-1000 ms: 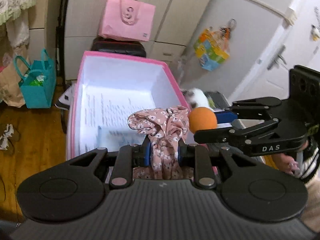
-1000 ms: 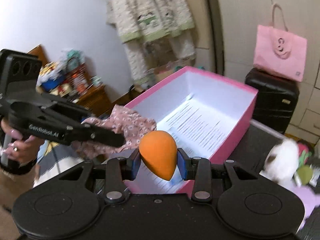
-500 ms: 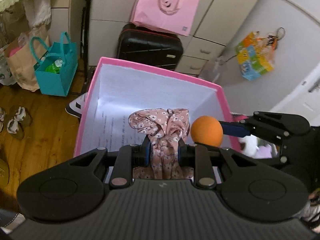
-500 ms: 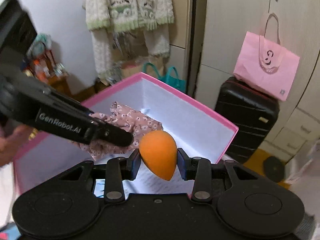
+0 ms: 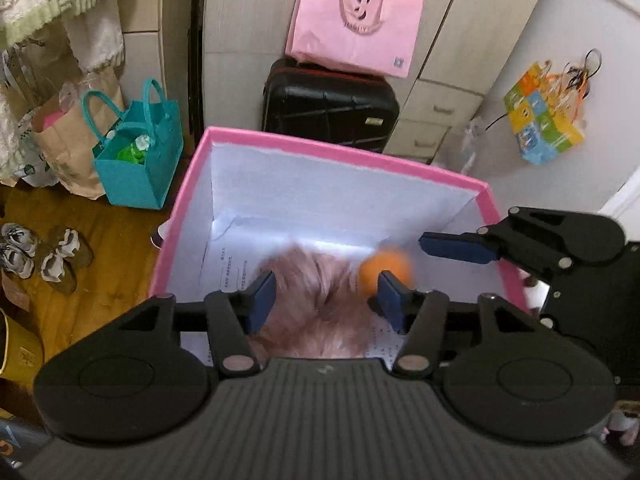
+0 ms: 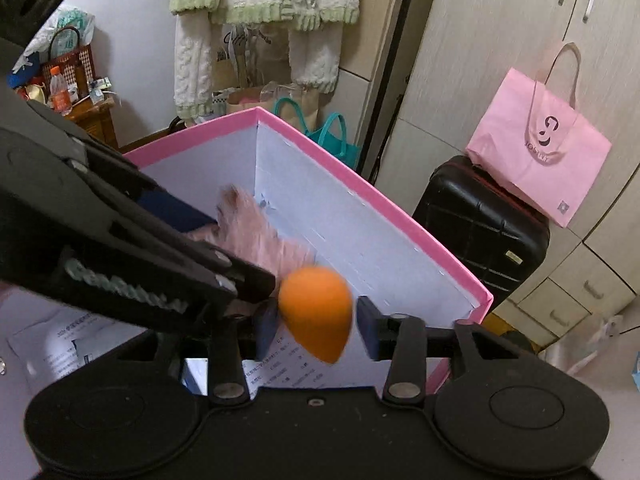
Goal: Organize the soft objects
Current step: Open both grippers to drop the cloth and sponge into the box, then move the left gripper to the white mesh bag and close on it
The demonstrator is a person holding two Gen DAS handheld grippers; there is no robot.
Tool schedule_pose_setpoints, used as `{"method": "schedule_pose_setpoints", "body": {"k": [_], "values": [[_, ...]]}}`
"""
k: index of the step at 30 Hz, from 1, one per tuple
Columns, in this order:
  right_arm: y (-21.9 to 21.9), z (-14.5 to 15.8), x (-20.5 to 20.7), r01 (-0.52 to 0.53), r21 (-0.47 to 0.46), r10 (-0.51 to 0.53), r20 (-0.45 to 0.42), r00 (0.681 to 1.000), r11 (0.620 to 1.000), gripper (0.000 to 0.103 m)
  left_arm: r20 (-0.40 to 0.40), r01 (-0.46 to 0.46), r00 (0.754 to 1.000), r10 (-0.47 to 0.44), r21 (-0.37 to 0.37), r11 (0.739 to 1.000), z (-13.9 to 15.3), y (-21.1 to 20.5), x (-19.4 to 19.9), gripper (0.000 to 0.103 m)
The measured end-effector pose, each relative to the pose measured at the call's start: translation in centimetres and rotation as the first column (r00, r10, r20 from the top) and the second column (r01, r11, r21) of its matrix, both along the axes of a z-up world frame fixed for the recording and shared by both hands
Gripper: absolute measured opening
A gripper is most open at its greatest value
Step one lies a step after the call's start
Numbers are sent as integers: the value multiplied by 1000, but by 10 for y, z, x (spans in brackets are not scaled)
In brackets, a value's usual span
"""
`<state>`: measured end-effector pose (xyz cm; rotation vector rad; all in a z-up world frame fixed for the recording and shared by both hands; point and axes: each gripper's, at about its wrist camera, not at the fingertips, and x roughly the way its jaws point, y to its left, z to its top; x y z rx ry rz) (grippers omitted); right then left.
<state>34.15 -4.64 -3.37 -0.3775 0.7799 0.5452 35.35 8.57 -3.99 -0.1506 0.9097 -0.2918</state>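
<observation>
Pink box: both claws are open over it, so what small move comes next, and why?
Probably lift both claws up and clear. The left claw and right claw stand open; the floral cloth and orange sponge look blurred and loose above the pink box.

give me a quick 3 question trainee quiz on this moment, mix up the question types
1. True or false: the left gripper has its jaws spread apart, with the pink floral cloth blurred between them.
2. Multiple choice: the orange sponge at the right gripper is over
A) the black suitcase
B) the open pink box
C) the teal bag
3. Fill in: the thing resting on top of the suitcase is a pink ____.

Key: 1 true; 2 B; 3 bag
</observation>
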Motion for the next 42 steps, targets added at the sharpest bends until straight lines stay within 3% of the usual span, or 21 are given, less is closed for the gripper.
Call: {"method": "schedule_pose_setpoints", "body": {"k": [4, 11, 15, 20, 25, 35, 42], "values": [[-8, 14, -14, 6, 30, -7, 42, 999, 1000, 65, 54, 22, 998, -21, -26, 999, 19, 11, -20, 63], [-30, 45, -57, 21, 97, -31, 106, 994, 995, 65, 215, 43, 974, -68, 119, 992, 53, 16, -75, 63], [-53, 64, -79, 63, 193, -81, 88, 993, 979, 65, 248, 78, 963, -110, 135, 988, 73, 16, -103, 66], [-75, 84, -107, 90, 229, -116, 103, 988, 969, 65, 262, 148, 950, -171, 108, 983, 93, 13, -138, 77], [-97, 104, -142, 84, 275, -120, 119, 986, 958, 65, 290, 217, 924, -248, 136, 967, 108, 1, -173, 87], [-141, 120, -212, 85, 310, -139, 155, 978, 947, 65, 229, 355, 902, -367, 93, 930, 112, -21, -215, 88], [-168, 115, -246, 101, 288, -160, 191, 968, 952, 66, 213, 411, 879, -427, 116, 904, 107, -46, -232, 88]]}}
